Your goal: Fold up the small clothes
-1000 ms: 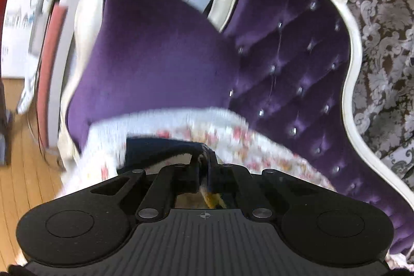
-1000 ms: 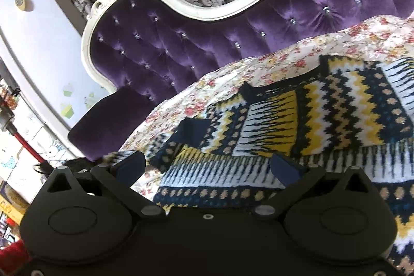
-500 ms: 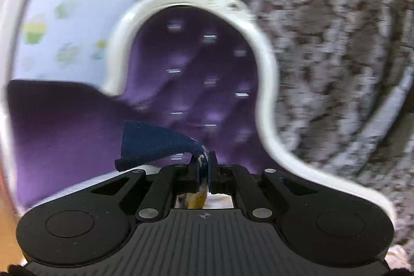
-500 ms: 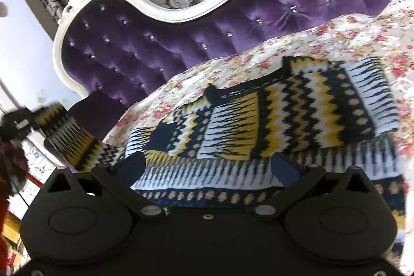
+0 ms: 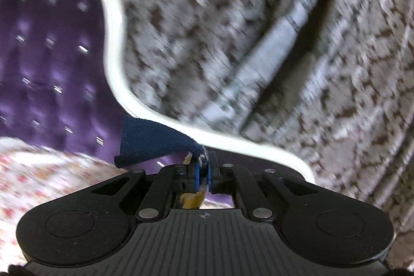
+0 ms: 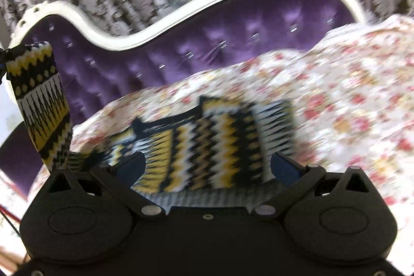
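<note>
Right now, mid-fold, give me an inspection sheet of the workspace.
Surface: floral sheet spread over the sofa seat.
Job's things: zigzag-patterned knit garment lying on the sheet, one sleeve lifted up.
Clutter: nothing seen.
Grippers: left tool shut on the sleeve's navy cuff; right tool open, over the garment, holding nothing.
Cables: nothing seen.
Surroundings: purple tufted sofa with white frame, patterned curtain behind.

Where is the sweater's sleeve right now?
The sleeve hangs lifted at the far left of the right wrist view, before the purple sofa, its cuff clamped in the left gripper.
</note>
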Action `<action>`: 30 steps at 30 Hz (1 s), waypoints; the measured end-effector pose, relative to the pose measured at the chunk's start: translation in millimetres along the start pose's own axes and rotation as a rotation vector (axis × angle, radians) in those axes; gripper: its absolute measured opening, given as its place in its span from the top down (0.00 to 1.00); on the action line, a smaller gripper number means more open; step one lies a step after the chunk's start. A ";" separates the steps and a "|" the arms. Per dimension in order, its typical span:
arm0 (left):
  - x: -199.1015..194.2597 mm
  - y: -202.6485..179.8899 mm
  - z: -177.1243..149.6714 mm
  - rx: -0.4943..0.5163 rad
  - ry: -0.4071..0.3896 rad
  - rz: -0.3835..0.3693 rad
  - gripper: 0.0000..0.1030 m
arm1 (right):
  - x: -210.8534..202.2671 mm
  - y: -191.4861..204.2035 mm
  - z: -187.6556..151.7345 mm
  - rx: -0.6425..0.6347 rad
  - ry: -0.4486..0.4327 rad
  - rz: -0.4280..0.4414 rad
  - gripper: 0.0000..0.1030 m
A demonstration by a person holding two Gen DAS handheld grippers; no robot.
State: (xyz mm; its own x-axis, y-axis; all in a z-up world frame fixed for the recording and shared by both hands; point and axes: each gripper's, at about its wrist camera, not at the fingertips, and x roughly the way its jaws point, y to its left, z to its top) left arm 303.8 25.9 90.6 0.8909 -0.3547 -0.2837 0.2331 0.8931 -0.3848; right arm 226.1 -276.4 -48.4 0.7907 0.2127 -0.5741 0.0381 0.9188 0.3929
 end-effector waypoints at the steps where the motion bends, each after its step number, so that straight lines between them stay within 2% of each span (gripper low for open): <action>1: 6.3 -8.5 -8.4 0.013 0.015 -0.012 0.95 | -2.3 -5.0 2.0 0.016 -0.008 -0.006 0.00; 6: 44.7 -43.4 -56.7 0.056 0.107 -0.061 0.95 | -8.2 -31.5 9.5 0.111 -0.031 -0.020 0.00; 13: 84.9 -59.0 -120.3 0.061 0.252 -0.104 0.93 | -11.0 -47.0 13.9 0.170 -0.053 -0.036 0.00; 14: 89.2 -60.5 -127.8 0.058 0.275 -0.115 0.89 | -11.8 -47.8 14.1 0.174 -0.056 -0.035 0.00; 15: 93.1 -61.0 -134.6 0.052 0.301 -0.131 0.74 | -12.6 -49.0 14.1 0.179 -0.060 -0.035 0.00; 16: 97.2 -61.9 -140.2 0.043 0.324 -0.154 0.65 | -13.3 -50.2 14.4 0.182 -0.064 -0.036 0.00; 17: 99.7 -62.0 -145.5 0.034 0.342 -0.175 0.50 | -13.3 -50.9 14.8 0.185 -0.067 -0.040 0.00; 18: 101.1 -62.8 -150.3 0.027 0.353 -0.197 0.43 | -14.5 -51.2 14.3 0.186 -0.069 -0.042 0.00; 19: 101.4 -63.7 -154.2 0.024 0.358 -0.218 0.41 | -14.6 -52.0 14.9 0.190 -0.071 -0.044 0.00; 21: 101.8 -67.1 -159.9 0.029 0.371 -0.251 0.27 | -15.3 -53.5 15.5 0.198 -0.078 -0.050 0.00; 24: 105.3 -75.2 -167.5 0.047 0.397 -0.286 0.19 | -20.8 -57.7 16.2 0.232 -0.116 -0.058 0.00; 30: 113.1 -92.3 -186.0 0.083 0.419 -0.306 0.12 | -39.2 -74.1 19.9 0.302 -0.226 -0.109 0.00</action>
State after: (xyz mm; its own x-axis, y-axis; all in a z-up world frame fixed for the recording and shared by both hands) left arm 310.5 -148.2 -69.4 0.5488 -0.6679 -0.5027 0.5036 0.7442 -0.4389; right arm 204.4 -359.4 -40.7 0.8854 0.0100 -0.4647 0.2806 0.7855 0.5515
